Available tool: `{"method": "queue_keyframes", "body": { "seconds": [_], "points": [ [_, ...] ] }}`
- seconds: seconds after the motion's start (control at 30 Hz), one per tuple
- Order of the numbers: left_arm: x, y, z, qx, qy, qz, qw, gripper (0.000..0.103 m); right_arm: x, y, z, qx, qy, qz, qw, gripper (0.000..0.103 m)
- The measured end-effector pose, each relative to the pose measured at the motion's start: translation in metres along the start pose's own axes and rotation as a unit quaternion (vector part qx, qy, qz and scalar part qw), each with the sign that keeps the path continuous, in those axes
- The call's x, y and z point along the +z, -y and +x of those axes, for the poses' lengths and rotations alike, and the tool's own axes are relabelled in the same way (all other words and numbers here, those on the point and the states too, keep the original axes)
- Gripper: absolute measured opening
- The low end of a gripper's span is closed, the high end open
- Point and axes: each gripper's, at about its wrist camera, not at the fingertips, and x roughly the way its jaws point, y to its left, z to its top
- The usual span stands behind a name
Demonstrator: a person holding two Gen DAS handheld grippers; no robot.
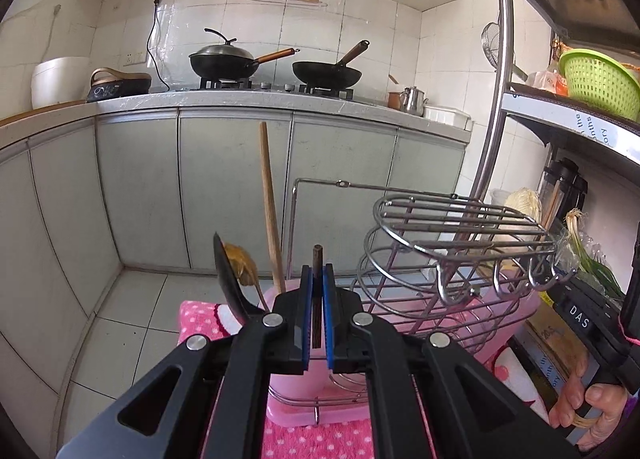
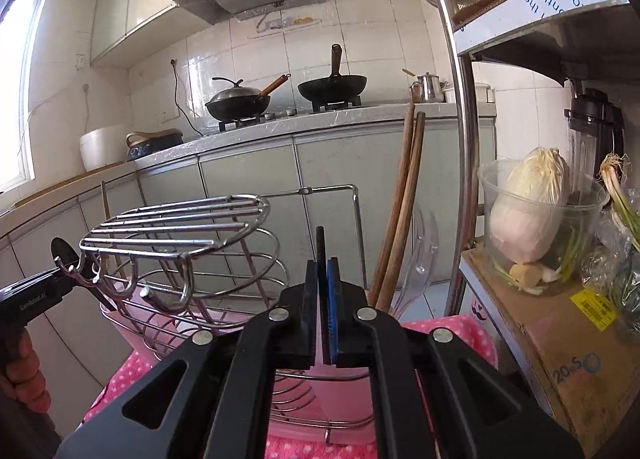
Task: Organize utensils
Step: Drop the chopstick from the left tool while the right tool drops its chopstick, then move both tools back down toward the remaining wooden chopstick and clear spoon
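Both jaws clamped: left gripper (image 1: 318, 315) on a brown chopstick (image 1: 317, 259), right gripper (image 2: 322, 311) on a dark chopstick (image 2: 320, 247), above wire rack (image 1: 460, 227) in pink tub (image 1: 524, 305). Light, stiff, slippery; best pinched mid-shaft.

Both wrist views look forward and slightly downward, close over a wire rack (image 1: 460, 259) in a pink tub (image 2: 344, 391). Both share the stove (image 1: 272, 85) wall across mid-frame, with the metal shelf (image 2: 464, 99) at right.
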Motion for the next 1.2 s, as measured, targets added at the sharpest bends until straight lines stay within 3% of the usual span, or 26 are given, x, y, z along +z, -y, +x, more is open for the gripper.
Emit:
{"method": "queue_keyframes", "body": {
  "seconds": [0.13, 0.2, 0.33, 0.4, 0.43, 0.8, 1.2],
  "points": [
    [-0.004, -0.001, 0.001, 0.009, -0.013, 0.002, 0.9999, 0.008, 0.003, -0.002, 0.000, 0.011, -0.026, 0.005, 1.000, 0.006],
    [-0.005, -0.003, 0.000, 0.008, -0.020, -0.005, 0.9997, 0.024, 0.005, -0.003, 0.000, 0.017, -0.036, 0.006, 0.999, 0.011],
    [-0.001, -0.007, -0.011, 0.004, -0.012, -0.014, 0.9998, 0.024, 0.008, -0.003, -0.009, 0.010, -0.036, 0.006, 0.999, 0.020],
    [0.003, -0.007, -0.018, 0.000, -0.007, -0.014, 0.9999, 0.024, 0.011, -0.002, -0.015, 0.007, -0.033, 0.007, 0.999, 0.032],
    [0.004, -0.006, -0.021, 0.001, -0.006, -0.012, 0.9999, 0.024, 0.012, -0.003, -0.019, 0.002, -0.030, 0.004, 1.000, 0.033],
    [0.005, -0.005, -0.070, -0.007, 0.012, -0.017, 0.9998, 0.024, 0.012, -0.017, -0.071, -0.004, -0.016, -0.016, 1.000, 0.036],
    [-0.030, -0.003, -0.104, -0.026, -0.035, -0.023, 0.9988, 0.024, -0.023, -0.045, -0.121, 0.019, -0.054, -0.010, 0.998, 0.038]
  ]
}}
